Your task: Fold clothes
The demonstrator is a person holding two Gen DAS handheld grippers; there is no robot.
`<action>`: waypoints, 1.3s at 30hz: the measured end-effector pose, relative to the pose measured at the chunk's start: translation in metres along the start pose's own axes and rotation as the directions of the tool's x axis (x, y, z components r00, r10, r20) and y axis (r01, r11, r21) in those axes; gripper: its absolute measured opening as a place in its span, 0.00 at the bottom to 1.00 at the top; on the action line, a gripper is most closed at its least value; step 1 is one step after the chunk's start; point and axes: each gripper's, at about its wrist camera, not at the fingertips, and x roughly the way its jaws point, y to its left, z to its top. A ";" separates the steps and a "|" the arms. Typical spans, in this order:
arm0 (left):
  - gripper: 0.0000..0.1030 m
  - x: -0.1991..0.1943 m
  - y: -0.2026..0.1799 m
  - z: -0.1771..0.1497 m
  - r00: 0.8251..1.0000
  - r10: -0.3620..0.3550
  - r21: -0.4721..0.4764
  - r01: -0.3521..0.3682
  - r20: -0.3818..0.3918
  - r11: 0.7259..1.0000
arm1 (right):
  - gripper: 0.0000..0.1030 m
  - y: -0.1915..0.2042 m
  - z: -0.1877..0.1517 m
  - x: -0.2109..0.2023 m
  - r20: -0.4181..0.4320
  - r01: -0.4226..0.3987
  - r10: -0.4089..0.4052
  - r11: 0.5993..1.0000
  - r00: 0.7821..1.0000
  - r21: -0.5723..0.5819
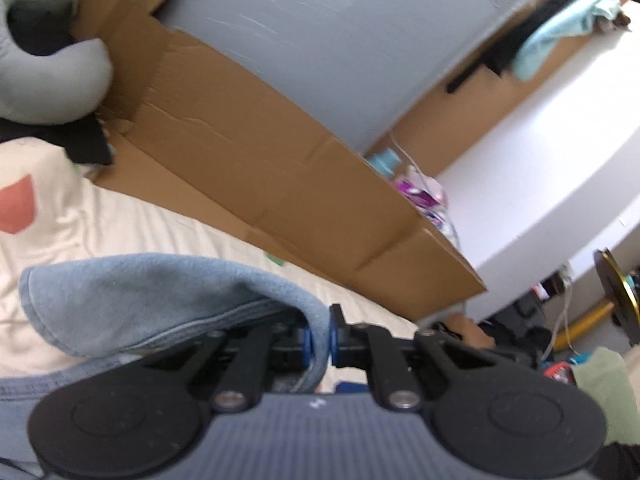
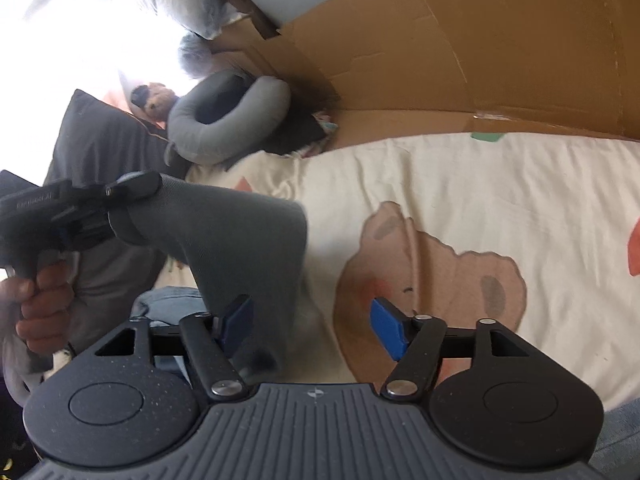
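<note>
Holding a blue-grey garment [image 1: 160, 300] up off the bed, the left gripper [image 1: 319, 340] has its blue pads pressed together on a fold of the cloth; we see the same pinch from the right wrist view, where the left gripper [image 2: 116, 216] clamps one end of the garment [image 2: 240, 248] and the fabric hangs down toward the sheet. The right gripper [image 2: 312, 326] has its fingers apart and holds nothing, though the hanging cloth passes just beside its left pad [image 2: 236, 320].

Progress, as we judge it: early. The garment is lifted and draped, not laid flat, and we see no finished crease or stacked fold. More blue cloth lies low at the frame edges; whether it is part of the same piece we cannot tell. What is left: a second hold, spreading, then the folds themselves.

Surroundings: cream bedsheet [image 2: 480, 184] with a bear print, cardboard [image 1: 260, 152] along the wall, a grey neck pillow [image 2: 224, 120] at the head end.
</note>
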 end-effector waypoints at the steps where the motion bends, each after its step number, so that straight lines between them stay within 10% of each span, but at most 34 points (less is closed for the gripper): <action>1: 0.09 0.000 -0.004 -0.002 1.000 -0.008 0.004 0.008 -0.003 1.000 | 0.75 0.001 0.000 0.000 0.003 -0.012 0.012 1.000 1.000 -0.001; 17: 0.09 -0.019 -0.037 -0.031 0.981 -0.153 0.075 0.163 -0.120 0.984 | 0.84 0.060 -0.001 0.002 -0.001 -0.127 0.131 0.958 0.991 -0.258; 19: 0.09 -0.016 -0.035 -0.032 0.981 -0.147 0.069 0.156 -0.127 0.985 | 0.75 0.065 -0.003 0.000 -0.001 -0.142 0.148 0.949 0.989 -0.282; 21: 0.09 -0.012 -0.033 -0.034 0.981 -0.137 0.065 0.147 -0.136 0.987 | 0.32 0.067 -0.005 0.004 -0.019 -0.135 0.136 0.947 0.991 -0.293; 24: 0.09 -0.006 -0.028 -0.039 0.984 -0.089 0.063 0.100 -0.154 0.993 | 0.04 0.068 -0.008 0.008 -0.034 -0.104 0.098 0.949 0.995 -0.299; 30: 0.49 -0.028 -0.005 -0.036 0.996 0.019 0.023 -0.017 -0.083 1.000 | 0.02 0.054 -0.009 0.006 -0.021 -0.019 0.015 0.970 1.000 -0.242; 39: 0.51 -0.108 0.066 -0.059 0.948 0.317 -0.137 -0.317 -0.024 0.938 | 0.02 0.050 0.005 -0.016 0.002 0.049 -0.050 0.990 0.999 -0.129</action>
